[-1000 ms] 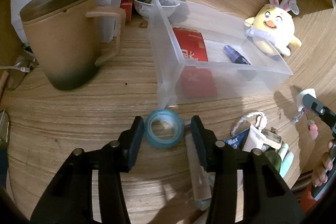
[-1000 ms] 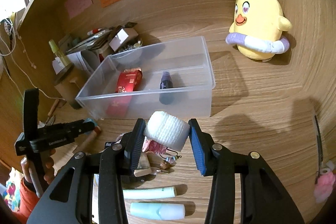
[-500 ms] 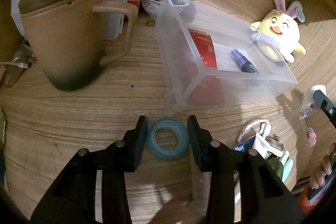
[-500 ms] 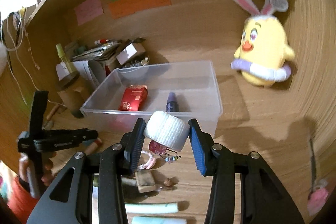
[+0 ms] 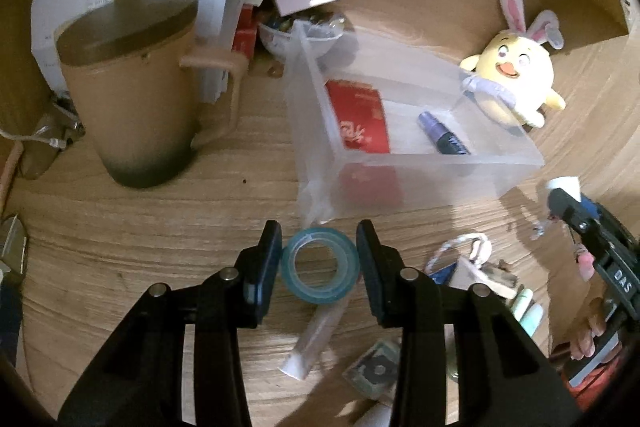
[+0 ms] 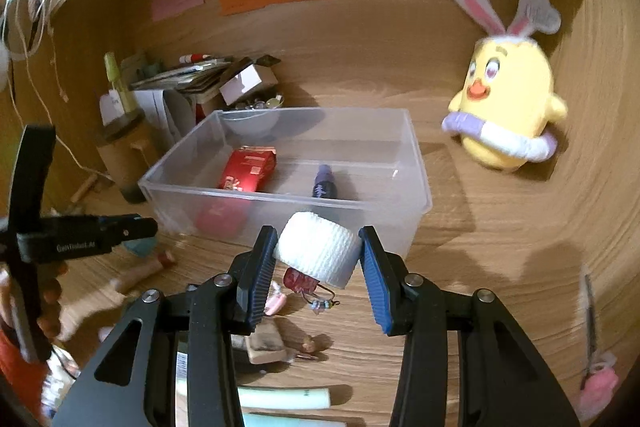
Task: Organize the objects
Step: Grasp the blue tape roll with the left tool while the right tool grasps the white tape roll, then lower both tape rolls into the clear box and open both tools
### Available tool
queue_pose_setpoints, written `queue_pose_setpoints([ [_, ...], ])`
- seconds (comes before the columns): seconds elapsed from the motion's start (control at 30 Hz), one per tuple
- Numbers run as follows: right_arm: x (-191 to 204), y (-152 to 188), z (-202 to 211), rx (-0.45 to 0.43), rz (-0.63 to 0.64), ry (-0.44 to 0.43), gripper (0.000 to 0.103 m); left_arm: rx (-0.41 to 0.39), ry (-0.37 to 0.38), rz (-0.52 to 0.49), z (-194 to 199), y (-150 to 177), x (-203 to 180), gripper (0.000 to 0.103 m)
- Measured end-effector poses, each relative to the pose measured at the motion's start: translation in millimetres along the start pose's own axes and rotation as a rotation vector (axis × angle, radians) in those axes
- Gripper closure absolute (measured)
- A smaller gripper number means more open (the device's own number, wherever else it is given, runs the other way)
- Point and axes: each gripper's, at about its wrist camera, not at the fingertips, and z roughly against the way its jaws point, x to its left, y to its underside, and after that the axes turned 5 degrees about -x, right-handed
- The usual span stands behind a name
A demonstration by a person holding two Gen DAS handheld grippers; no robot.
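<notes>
I have the left gripper [image 5: 319, 259] clamped on the translucent blue ring of tape [image 5: 319, 264], lifted just off the wooden tabletop [image 5: 160, 227] near the corner of the clear plastic bin [image 5: 400, 183], ready to carry it in. My right gripper [image 6: 318, 253] pinches the white roll of gauze bandage [image 6: 316, 253] by its sides, raised before the bin's front wall [image 6: 280, 215], where a red packet [image 6: 248, 169] and purple tube [image 6: 324, 183] lie. Both grippers tilt downward toward the bin.

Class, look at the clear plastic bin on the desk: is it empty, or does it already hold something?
Not empty. The clear bin holds a red packet and a small purple tube on its floor.
</notes>
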Motion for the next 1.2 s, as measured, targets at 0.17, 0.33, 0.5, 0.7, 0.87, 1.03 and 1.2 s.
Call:
queue_pose_setpoints([
  [0.17, -25.1, -7.9, -6.8, 0.048, -0.172, -0.115, 0.064, -0.026, 0.024, -0.008, 10.0, -5.6, -9.0, 0.065],
  [0.33, -51.0, -8.8, -21.6, 0.102, -0.351, -0.254, 0.064, -0.053, 0.077, -0.022, 20.0, -13.3, -23.7, 0.065],
  [0.5, -51.0, -4.8, -27.6, 0.126, -0.362, -0.254, 0.064, -0.059, 0.098, -0.063, 19.7, -17.3, -42.1, 0.065],
  [0.7, -46.8, -13.2, -22.9, 0.103, -0.321, -0.235, 0.064, -0.079, 0.127, -0.085, 21.6, -30.7, -58.7, 0.065],
  [0.87, -39.5, -31.6, -18.0, 0.049, -0.264, -0.213, 0.064, -0.114, 0.114, -0.095, 20.8, -48.6, -66.6, 0.065],
  [1.03, -34.6, -47.6, -23.0, 0.015, -0.202, -0.166, 0.064, -0.113, 0.101, -0.069, 8.6, -65.6, -64.6, 0.065],
  [1.2, -36.7, -65.8, -36.1, -0.005, -0.150, -0.098, 0.064, -0.087, 0.093, -0.047, -9.5, -74.8, -59.8, 0.065],
])
